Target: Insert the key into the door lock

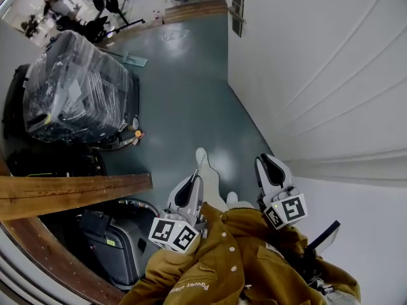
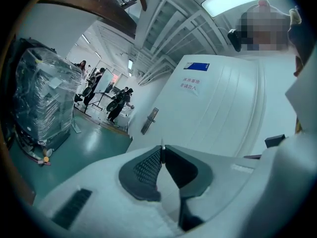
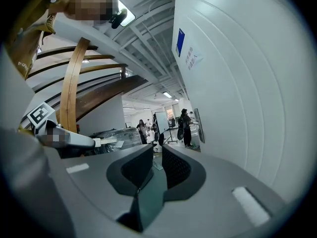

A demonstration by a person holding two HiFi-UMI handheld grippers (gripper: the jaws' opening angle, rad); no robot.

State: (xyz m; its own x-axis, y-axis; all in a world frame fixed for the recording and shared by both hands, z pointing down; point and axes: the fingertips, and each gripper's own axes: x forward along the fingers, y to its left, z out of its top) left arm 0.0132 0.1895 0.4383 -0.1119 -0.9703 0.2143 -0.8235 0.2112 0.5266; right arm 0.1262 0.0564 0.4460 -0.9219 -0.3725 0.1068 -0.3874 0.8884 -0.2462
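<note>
My left gripper [image 1: 196,178] is shut on a thin metal key [image 1: 201,164], whose tip pokes out past the pads. In the left gripper view the key [image 2: 162,148] shows as a sliver pinched between the jaws. The door lock, a dark plate with a handle [image 1: 237,5], sits far ahead on the white door [image 1: 318,75]; it also appears as lock plate [image 2: 149,121] and lock plate [image 3: 197,125]. Well short of the lock, my right gripper [image 1: 264,162] hangs beside the door, its jaws a little apart around nothing. Both grippers point along the door towards the lock.
A plastic-wrapped stack [image 1: 76,88] stands on the green floor [image 1: 184,81] at the left. A wooden beam [image 1: 70,192] and a dark case [image 1: 111,246] lie close at my lower left. Several people [image 2: 116,103] and stands are at the far end of the room.
</note>
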